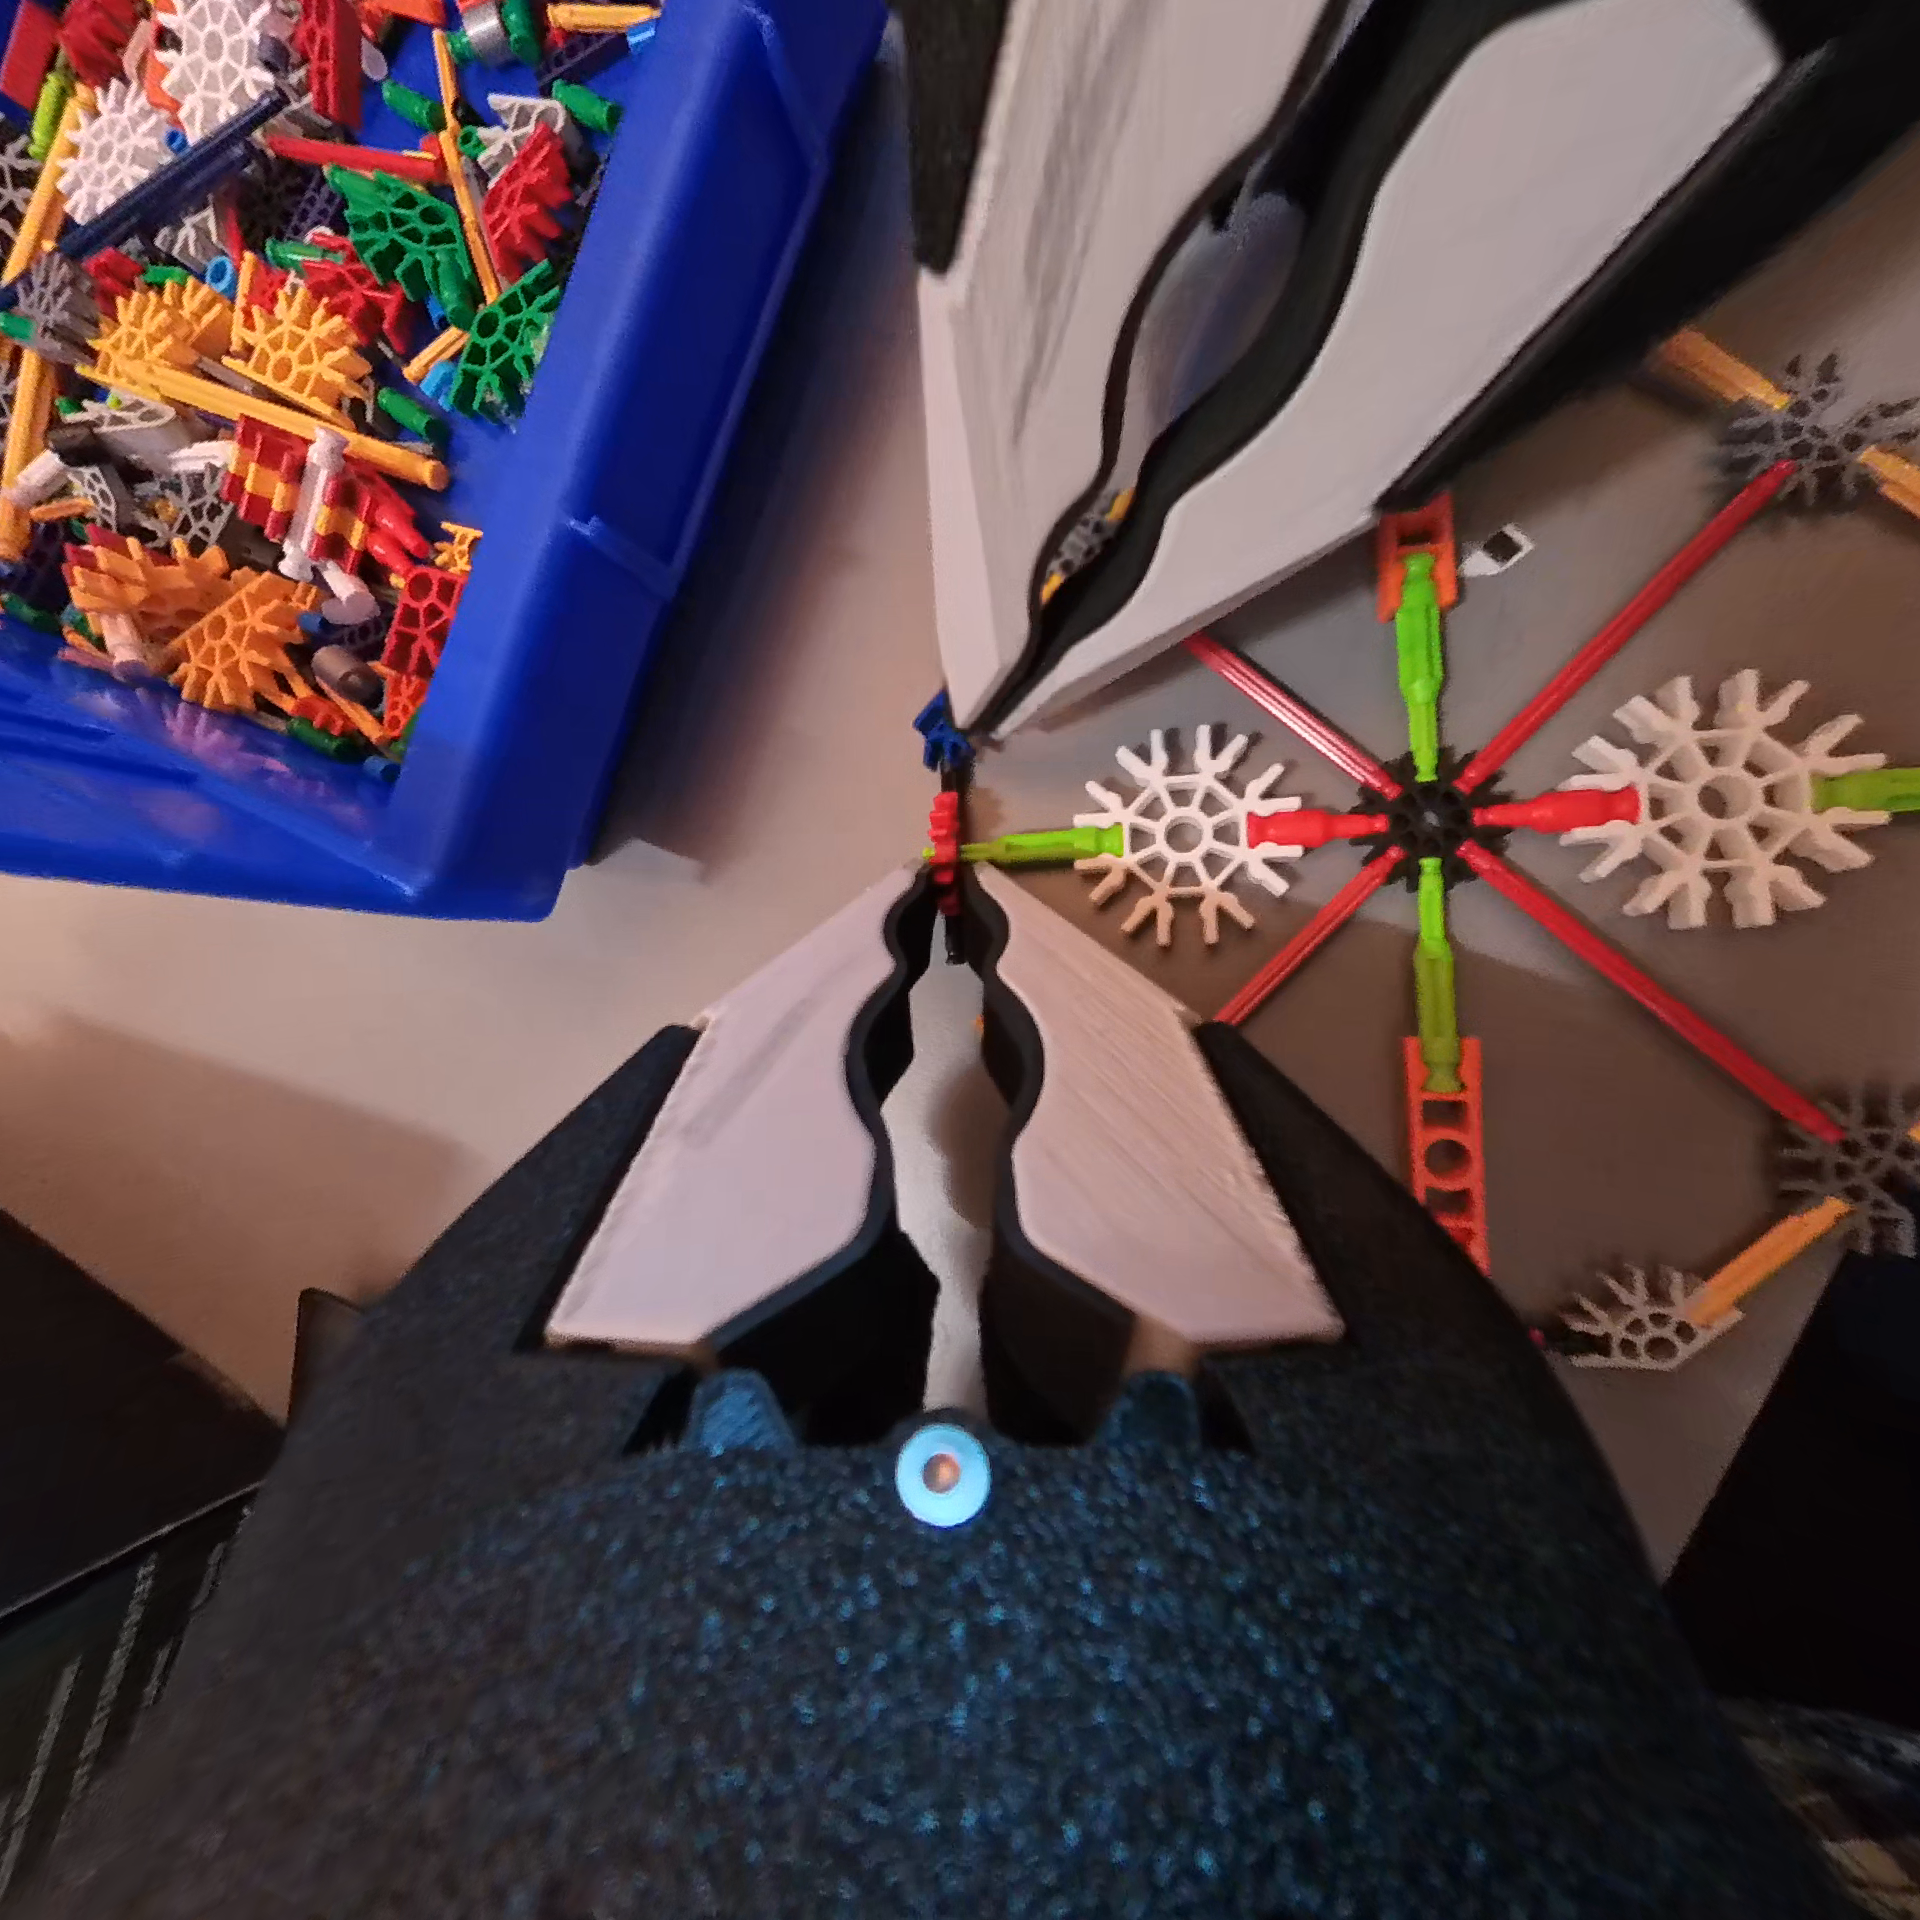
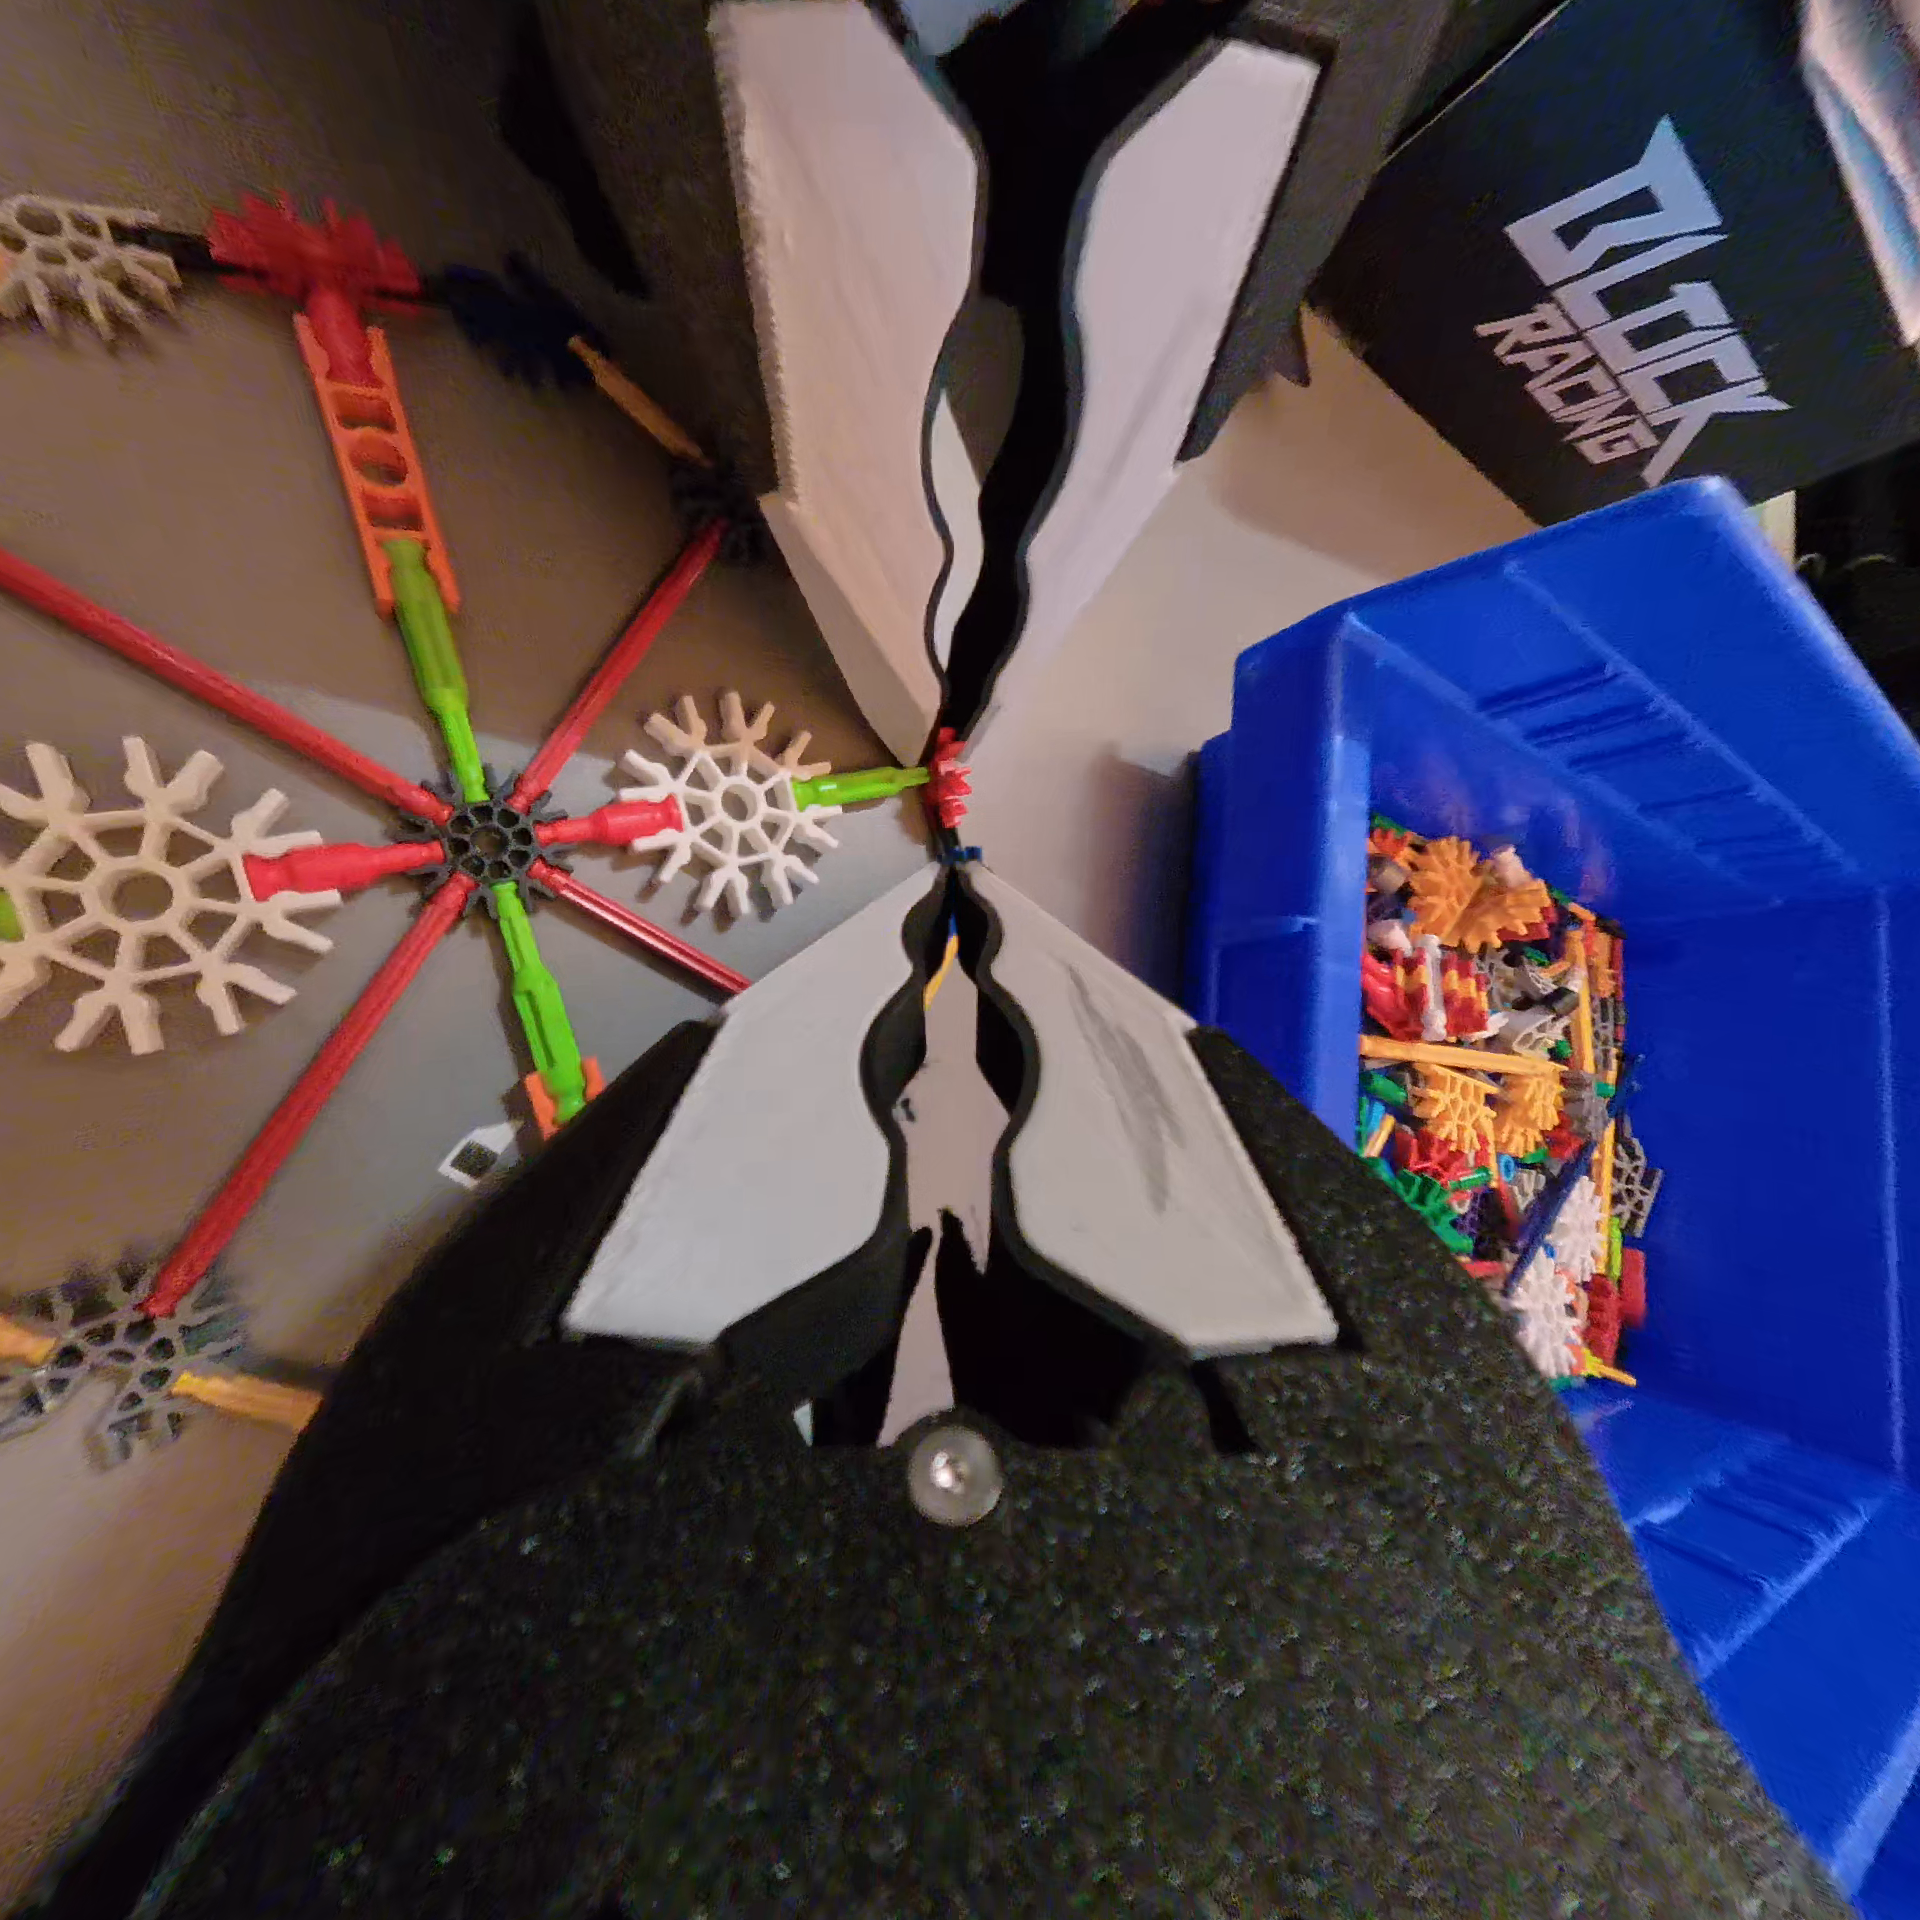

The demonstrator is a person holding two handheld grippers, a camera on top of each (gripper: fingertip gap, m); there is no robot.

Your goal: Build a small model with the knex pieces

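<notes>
two grippers: the left gripper [image 1: 948, 906] and the right gripper [image 1: 961, 717]. one blue bin [image 1: 665, 540] with loose pieces too many to count. one black hub [image 1: 1425, 819]. two white snowflakes [image 1: 1184, 831] [image 1: 1720, 798]. four red rods [image 1: 1621, 623] off the hub. three grey connectors [image 1: 1813, 436]. two orange ladder pieces [image 1: 1446, 1148]. one black box [image 2: 1662, 281].

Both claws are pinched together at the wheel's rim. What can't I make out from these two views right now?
- Joint between red connector and blue connector: too small, pinched between left claw and right claw tips, both views.
- Wheel model rim: right claw covers the top in left wrist view; frame edge cuts the rest.
- Blue bin pieces: blurred, cut off at edges.
</notes>
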